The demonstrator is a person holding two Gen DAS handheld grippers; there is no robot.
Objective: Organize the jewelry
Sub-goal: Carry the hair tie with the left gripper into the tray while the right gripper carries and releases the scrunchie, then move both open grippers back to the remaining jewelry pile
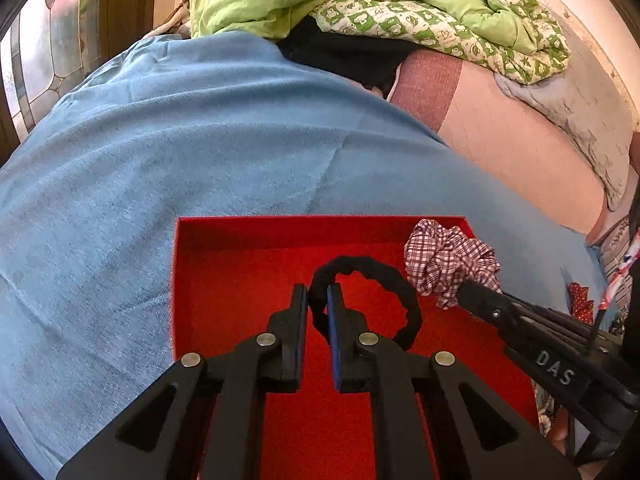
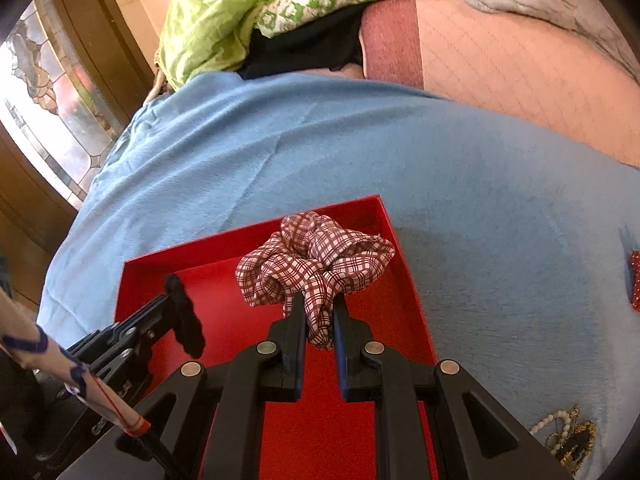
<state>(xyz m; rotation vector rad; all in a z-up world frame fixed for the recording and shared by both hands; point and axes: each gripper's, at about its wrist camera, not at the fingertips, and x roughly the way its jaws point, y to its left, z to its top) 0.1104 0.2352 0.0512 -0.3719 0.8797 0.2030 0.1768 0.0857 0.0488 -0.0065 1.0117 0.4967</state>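
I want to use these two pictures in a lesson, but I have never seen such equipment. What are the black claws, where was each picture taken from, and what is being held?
No robot here: a person holds a black two-finger gripper in each hand, each with a camera looking along its fingers. One picture is from the left gripper, the other from the right gripper. Both hang over an open red flat box standing on a light blue cloth. The left one is shut on a black fabric hair loop; the right one is shut on a red-and-white checked fabric scrunchie. More jewellery, a pale bead string with dark pieces, lies on the cloth beside the box.
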